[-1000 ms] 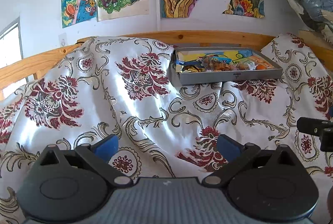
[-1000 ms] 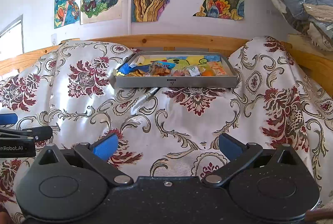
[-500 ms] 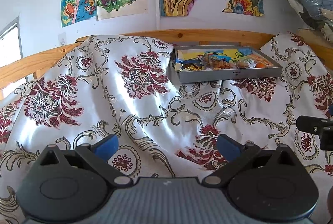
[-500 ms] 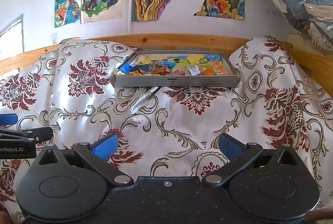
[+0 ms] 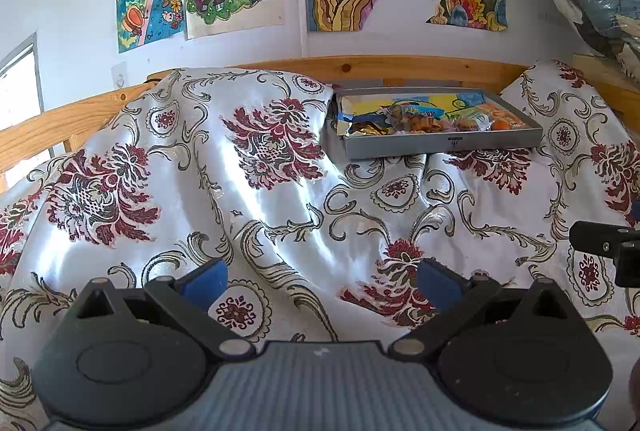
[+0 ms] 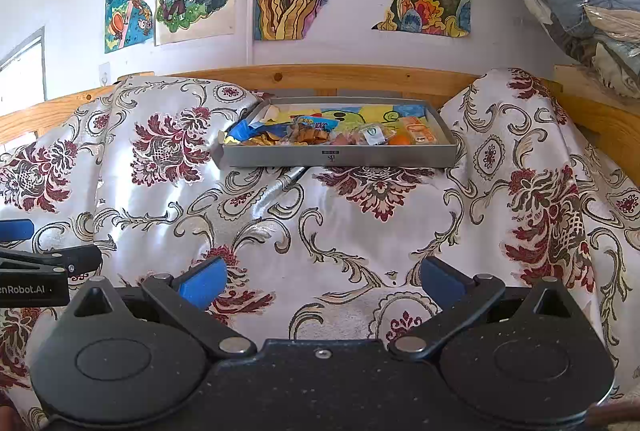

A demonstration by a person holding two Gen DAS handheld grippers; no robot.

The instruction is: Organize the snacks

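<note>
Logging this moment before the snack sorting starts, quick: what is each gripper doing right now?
Left gripper: open, holding nothing, above the floral cloth.
Right gripper: open, holding nothing, short of the grey snack tray.

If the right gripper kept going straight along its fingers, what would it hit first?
Most likely the floral cloth, which rises ahead of the open right gripper. The grey snack tray sits higher and farther back; depth is hard to judge.
</note>
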